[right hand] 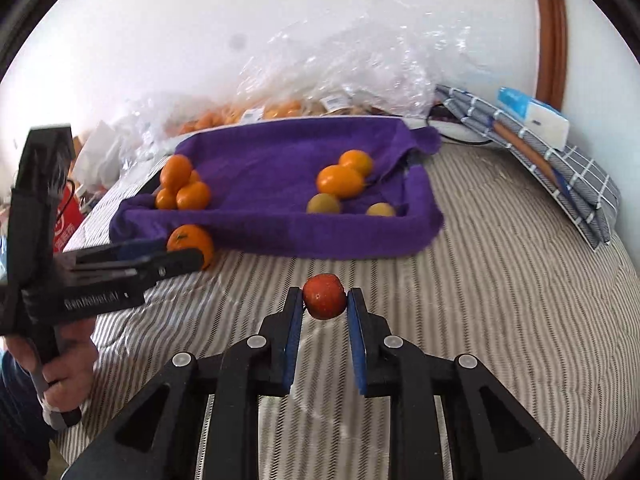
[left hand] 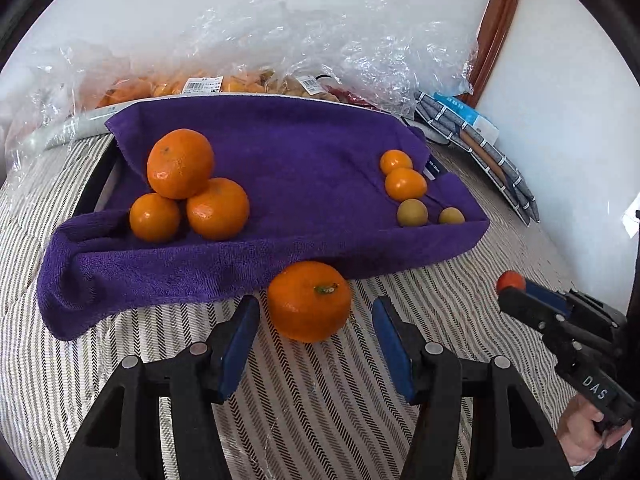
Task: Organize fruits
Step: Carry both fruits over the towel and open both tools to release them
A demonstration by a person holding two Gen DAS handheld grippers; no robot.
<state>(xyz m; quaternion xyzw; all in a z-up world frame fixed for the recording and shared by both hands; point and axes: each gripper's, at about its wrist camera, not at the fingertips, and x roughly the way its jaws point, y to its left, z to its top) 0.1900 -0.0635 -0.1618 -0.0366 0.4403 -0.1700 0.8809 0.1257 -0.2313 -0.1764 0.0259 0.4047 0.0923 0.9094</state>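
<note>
A tray draped with a purple towel [left hand: 304,148] [right hand: 280,148] holds three stacked mandarins [left hand: 180,164] at its left and small orange and yellow-green fruits [left hand: 405,184] at its right. One mandarin [left hand: 309,301] [right hand: 191,243] lies on the striped cloth in front of the tray. My left gripper [left hand: 316,312] is open with its fingers on either side of this mandarin, not touching. My right gripper [right hand: 325,298] is shut on a small red fruit [right hand: 324,296] above the cloth; it also shows in the left wrist view [left hand: 510,280].
Clear plastic bags of fruit [left hand: 256,80] lie behind the tray against the white wall. Folded checked cloths and a blue-white pack [right hand: 534,114] sit at the right. The striped cloth [right hand: 500,280] covers the surface. A red bag [right hand: 66,224] is at the far left.
</note>
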